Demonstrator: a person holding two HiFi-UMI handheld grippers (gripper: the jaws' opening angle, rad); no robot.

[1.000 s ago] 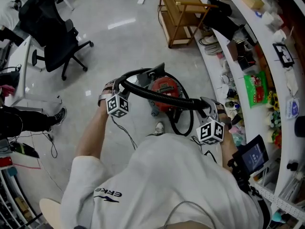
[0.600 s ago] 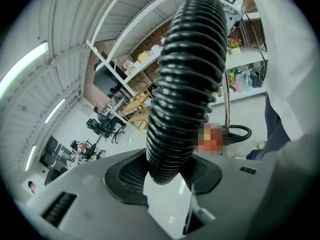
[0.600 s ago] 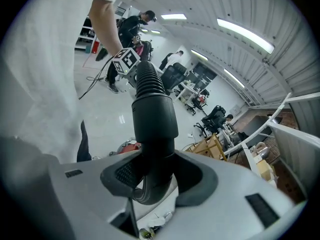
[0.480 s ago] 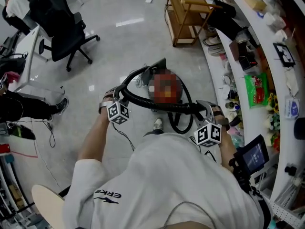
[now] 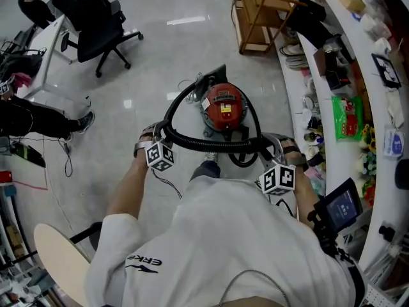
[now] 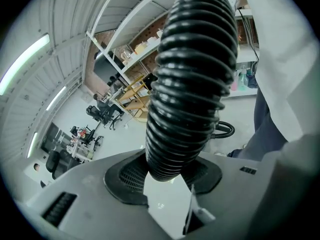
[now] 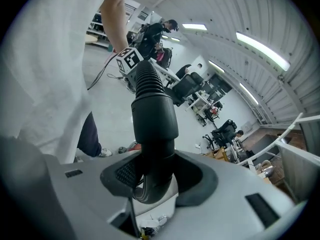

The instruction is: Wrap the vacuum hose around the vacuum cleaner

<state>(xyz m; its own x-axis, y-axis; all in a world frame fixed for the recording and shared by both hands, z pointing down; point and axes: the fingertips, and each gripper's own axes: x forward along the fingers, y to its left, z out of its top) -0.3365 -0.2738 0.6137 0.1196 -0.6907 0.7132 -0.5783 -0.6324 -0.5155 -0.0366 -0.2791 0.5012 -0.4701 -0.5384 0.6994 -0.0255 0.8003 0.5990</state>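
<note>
Vacuum cleaner: the red vacuum cleaner is sitting on the grey floor just ahead of the person's feet, which is keeping it within reach of both hands.

Vacuum hose: the black ribbed vacuum hose is arcing out from the cleaner's far left side, curving round to the left hand and then stretching across in front of the person to the right hand. It is hanging above the floor and is not yet lying against the cleaner's body.

Left gripper: the left gripper is clamping the ribbed part of the hose between its pads, apparently so that it is steering the bend of the loop.

Right gripper: the right gripper is pinching the smooth cuff where the ribs end, its jaws pressing on both sides. Holding this stiffer part is probably giving firmer control of the hose's far stretch.

Two holds: gripping at two well-separated places is keeping the span between them from flopping, so it is behaving as one curve that can be guided.

Loose loop: a thinner black loop is lying on the floor just beside the cleaner's near right side. I cannot tell whether it is cable or more hose.

Stage: the wrapping is looking partway done, with the hose ringing the cleaner only loosely and at a distance.

Next need: the span is calling for lowering and drawing in close against the body.

Risk: the springy hose is likely resisting the tighter curve and could be slipping back outward once released.
</note>
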